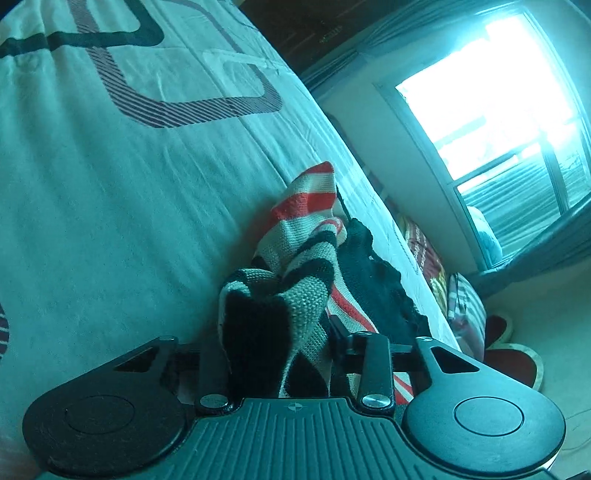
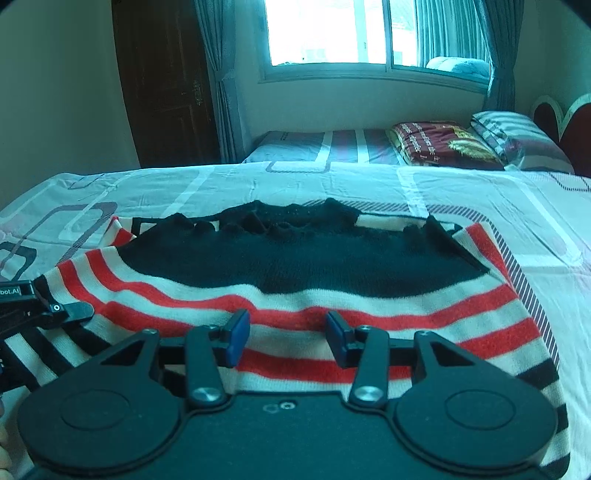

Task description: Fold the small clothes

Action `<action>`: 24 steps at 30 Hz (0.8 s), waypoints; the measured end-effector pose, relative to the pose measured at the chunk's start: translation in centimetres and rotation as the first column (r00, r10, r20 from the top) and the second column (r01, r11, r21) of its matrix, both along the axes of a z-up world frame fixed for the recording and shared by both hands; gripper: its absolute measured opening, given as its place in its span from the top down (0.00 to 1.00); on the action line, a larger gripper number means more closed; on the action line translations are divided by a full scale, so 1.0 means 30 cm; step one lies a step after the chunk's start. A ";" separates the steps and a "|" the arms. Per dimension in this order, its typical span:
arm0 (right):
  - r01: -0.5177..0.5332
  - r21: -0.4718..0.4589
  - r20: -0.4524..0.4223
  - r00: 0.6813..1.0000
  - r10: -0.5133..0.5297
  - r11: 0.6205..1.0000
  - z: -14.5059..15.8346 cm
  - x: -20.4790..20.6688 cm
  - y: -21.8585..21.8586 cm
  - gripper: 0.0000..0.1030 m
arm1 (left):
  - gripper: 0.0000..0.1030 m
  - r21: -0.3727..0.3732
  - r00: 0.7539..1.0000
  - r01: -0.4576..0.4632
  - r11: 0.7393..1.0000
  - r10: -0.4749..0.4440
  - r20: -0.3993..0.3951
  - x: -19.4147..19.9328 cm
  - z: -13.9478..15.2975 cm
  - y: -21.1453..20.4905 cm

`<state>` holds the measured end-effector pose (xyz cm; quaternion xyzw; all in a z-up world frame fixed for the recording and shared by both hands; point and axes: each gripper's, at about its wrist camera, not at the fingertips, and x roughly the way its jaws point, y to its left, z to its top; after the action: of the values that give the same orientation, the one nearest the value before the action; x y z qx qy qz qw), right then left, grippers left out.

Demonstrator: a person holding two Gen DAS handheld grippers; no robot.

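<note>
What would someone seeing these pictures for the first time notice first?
The striped knit garment, red, cream and black, spread on the patterned bedsheet in the foreground. At its left edge the left gripper has a bunched fold between its fingers, while the right gripper hovers open over the stripes. Behind, a bright window glares above the bed.

Place: a bedroom in a home.
Bed (image 2: 332, 181): wide, under a pale patterned sheet.
Far edge: a pillow (image 2: 517, 136) and a folded maroon blanket (image 2: 439, 142).
Back wall: bright window (image 2: 351, 33) with grey curtains (image 2: 218, 74).
Left corner: dark wooden door (image 2: 162, 81).
</note>
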<state>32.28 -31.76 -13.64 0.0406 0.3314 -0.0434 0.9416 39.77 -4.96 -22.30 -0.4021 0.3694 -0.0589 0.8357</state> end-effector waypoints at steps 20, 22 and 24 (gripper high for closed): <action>0.121 0.126 0.095 0.986 -0.134 0.985 0.082 -0.172 -0.240 0.58 | 0.74 0.253 0.789 0.478 0.841 -0.538 0.297 -0.046 0.336 -0.549; 0.171 0.136 0.087 0.979 -0.184 0.976 0.090 -0.216 -0.313 0.58 | 0.74 0.273 0.746 0.539 0.797 -0.602 0.283 -0.068 0.326 -0.657; 0.215 0.147 0.069 0.972 -0.227 0.966 0.075 -0.259 -0.376 0.56 | 0.73 0.328 0.727 0.570 0.754 -0.648 0.227 -0.088 0.286 -0.761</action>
<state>24.50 -43.05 -11.38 0.1443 0.2865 -0.1231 0.9391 37.13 -27.79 -13.71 -0.1398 0.3417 -0.3535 0.8595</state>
